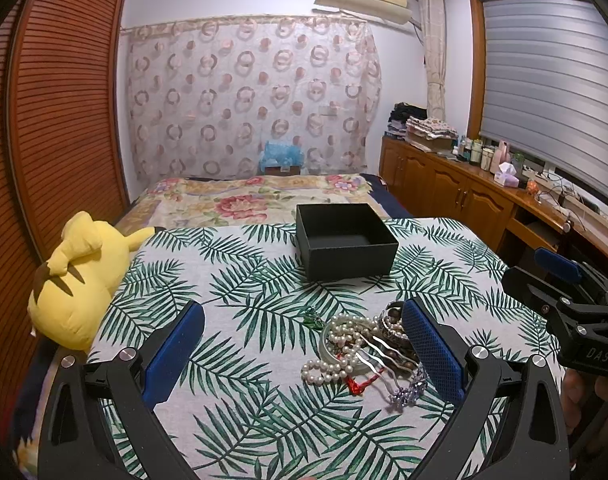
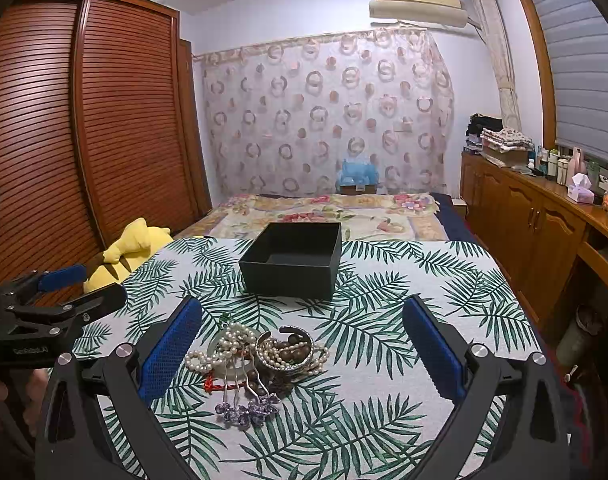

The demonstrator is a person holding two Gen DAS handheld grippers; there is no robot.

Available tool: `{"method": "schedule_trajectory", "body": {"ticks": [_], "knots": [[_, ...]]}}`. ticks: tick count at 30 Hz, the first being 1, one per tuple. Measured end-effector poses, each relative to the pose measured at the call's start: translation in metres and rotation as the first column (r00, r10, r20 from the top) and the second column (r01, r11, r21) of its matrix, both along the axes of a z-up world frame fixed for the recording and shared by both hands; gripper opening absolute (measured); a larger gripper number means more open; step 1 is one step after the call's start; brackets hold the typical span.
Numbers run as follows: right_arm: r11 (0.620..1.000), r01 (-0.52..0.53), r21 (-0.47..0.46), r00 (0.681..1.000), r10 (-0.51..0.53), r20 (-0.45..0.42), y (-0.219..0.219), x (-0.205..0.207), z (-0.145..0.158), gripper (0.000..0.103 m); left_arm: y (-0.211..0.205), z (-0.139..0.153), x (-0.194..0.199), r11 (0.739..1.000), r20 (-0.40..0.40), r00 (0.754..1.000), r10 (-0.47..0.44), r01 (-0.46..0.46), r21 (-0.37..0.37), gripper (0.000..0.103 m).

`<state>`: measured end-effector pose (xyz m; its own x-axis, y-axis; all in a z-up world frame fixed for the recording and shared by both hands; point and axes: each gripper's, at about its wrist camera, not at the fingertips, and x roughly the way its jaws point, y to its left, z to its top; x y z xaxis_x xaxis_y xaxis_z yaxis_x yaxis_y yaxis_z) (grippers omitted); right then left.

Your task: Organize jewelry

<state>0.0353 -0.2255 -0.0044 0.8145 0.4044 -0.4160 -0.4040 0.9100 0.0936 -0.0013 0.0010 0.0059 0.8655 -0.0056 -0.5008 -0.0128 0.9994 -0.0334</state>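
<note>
A pile of jewelry [image 1: 364, 348] lies on the leaf-print cloth [image 1: 244, 280]: pearl strands, a silver bangle, wooden beads, a red cord and a purple flower hairpin. It also shows in the right wrist view [image 2: 260, 356]. An open, empty black box [image 1: 344, 240] stands beyond it, and shows in the right wrist view [image 2: 294, 258]. My left gripper [image 1: 304, 344] is open above the cloth, the pile by its right finger. My right gripper [image 2: 304, 344] is open, the pile between its fingers nearer the left one. Neither holds anything.
A yellow plush toy [image 1: 80, 280] lies at the cloth's left edge. A floral bedspread [image 1: 256, 196] lies beyond the box. A wooden cabinet [image 1: 464, 192] with bottles runs along the right. A louvered wardrobe [image 2: 104, 120] stands on the left.
</note>
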Motion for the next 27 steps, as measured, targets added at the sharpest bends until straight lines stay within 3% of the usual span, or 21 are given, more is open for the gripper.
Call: {"method": "schedule_trajectory", "body": {"ticks": [27], "knots": [[1.000,-0.023,0.008,1.000,0.023,0.001,0.0026,-0.0024,0.0054,0.100,-0.0080,0.0063,-0.0018,1.000,0.001,1.000,0.001,-0.001,-0.001,0.096]]}}
